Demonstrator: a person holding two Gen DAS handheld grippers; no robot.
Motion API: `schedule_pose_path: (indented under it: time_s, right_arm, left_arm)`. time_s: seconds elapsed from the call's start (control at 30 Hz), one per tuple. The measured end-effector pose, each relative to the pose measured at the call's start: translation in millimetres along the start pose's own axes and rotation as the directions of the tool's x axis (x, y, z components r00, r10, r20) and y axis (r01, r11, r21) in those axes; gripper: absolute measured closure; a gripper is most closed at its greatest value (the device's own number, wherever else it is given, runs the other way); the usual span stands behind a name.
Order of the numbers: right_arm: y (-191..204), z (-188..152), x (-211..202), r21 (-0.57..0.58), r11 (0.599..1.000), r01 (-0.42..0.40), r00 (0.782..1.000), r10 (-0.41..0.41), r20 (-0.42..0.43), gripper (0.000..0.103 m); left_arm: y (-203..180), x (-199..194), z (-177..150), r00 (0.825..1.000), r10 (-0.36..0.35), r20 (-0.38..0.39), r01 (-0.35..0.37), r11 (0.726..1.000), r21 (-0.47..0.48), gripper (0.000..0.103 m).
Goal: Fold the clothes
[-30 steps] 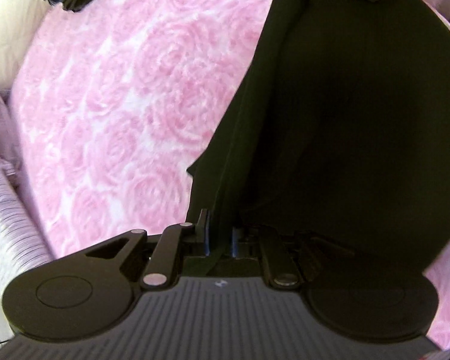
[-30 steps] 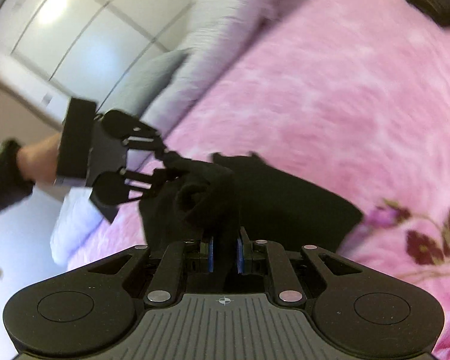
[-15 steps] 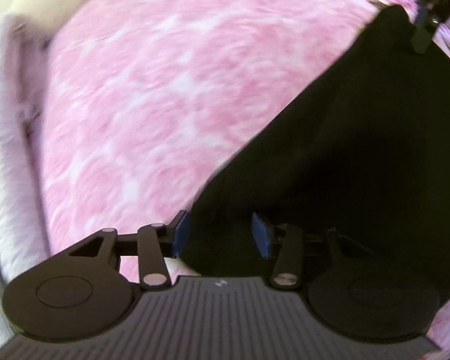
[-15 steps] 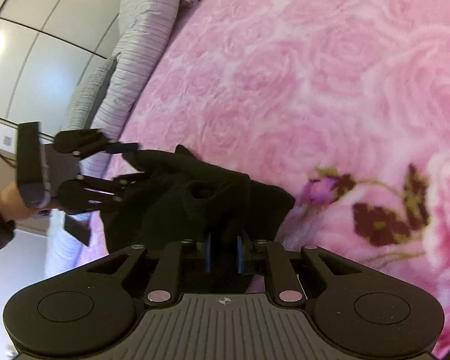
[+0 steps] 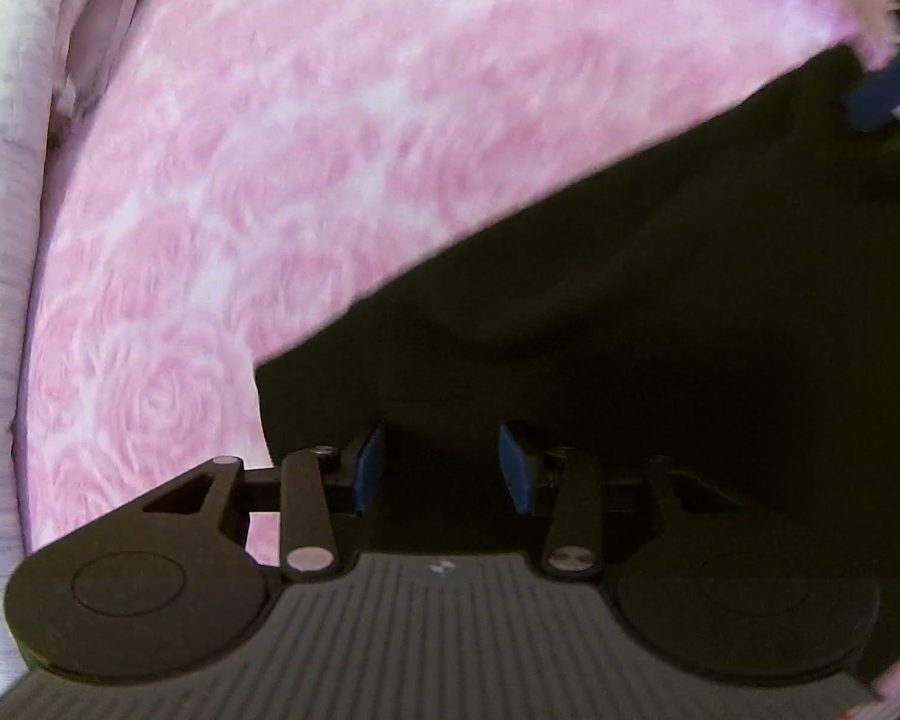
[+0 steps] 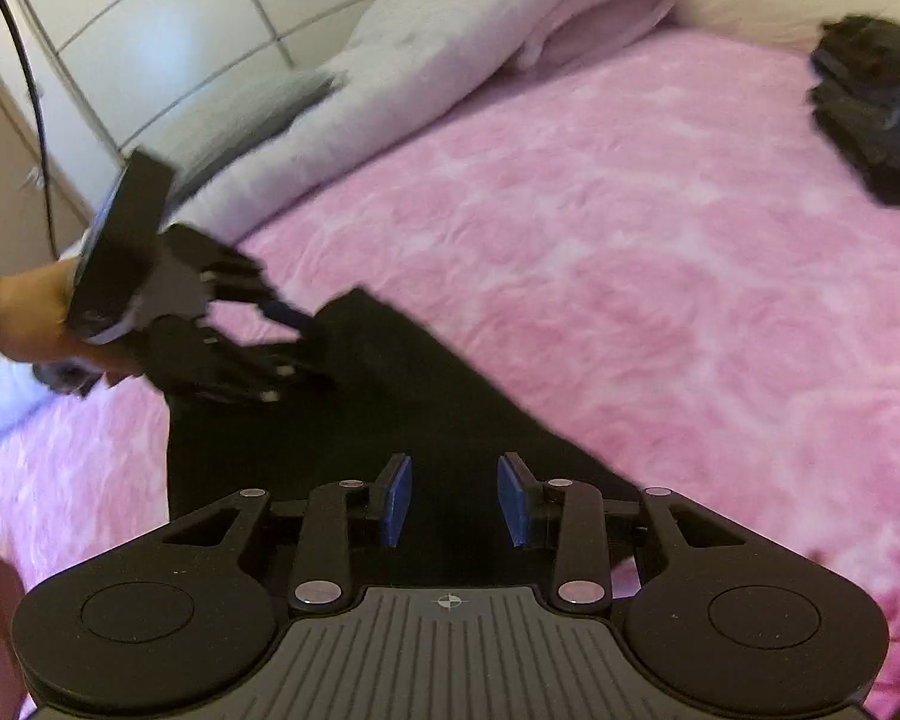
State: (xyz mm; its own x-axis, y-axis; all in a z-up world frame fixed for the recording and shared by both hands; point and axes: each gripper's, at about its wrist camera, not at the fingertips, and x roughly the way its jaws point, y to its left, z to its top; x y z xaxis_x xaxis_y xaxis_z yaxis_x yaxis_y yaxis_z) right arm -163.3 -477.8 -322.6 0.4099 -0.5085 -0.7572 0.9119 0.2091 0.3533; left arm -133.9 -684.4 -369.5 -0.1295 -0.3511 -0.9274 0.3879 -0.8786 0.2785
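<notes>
**Both grippers off the cloth, fold laid down**

We have the black garment (image 6: pixel 426 420) lying flat on the pink rose bedspread (image 6: pixel 630 252), running from about 10 o'clock to 5 o'clock in the right wrist view. Our right gripper (image 6: pixel 455 501) has just been opening: blue pads apart, cloth under the gap but nothing pinched. Our left gripper (image 5: pixel 441 468) opened a moment sooner and sits the same way, pads apart over the garment's near corner, not pressing it. In the right view it shows at 9 o'clock (image 6: pixel 294 348), held in a hand (image 6: pixel 24 318), fingers tilted down onto the cloth's far end.

Our read: we hold one end each so the fold lands square, then let go low so the fabric doesn't spring back. Fold step looks placed; edges may need smoothing next.

A dark stack of clothes (image 6: pixel 870 120) sits at 2 o'clock, well apart, probably finished pieces. Pillows (image 6: pixel 450 42) line the bed's far edge.
</notes>
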Motion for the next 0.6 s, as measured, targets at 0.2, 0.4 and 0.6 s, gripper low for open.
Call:
schedule_pose_path:
  time_s: [0.2,0.4,0.6]
  right_arm:
    - [-24,-11,5,0.089,0.996,-0.004,0.998,0.01,-0.066,0.067]
    - [-25,10,-6,0.073,0.997,-0.034,0.998,0.037,-0.048,0.067]
    - [-22,30,-4,-0.029,0.997,-0.075,0.997,0.074,-0.028,0.054]
  left_arm:
    - [18,-10,-6,0.999,-0.039,0.018,0.04,0.997,-0.07,0.062]
    - [39,-15,8,0.982,-0.165,0.091,0.172,0.982,-0.073,0.063]
    - [42,7,24,0.974,-0.218,0.068,0.219,0.976,-0.005,0.079]
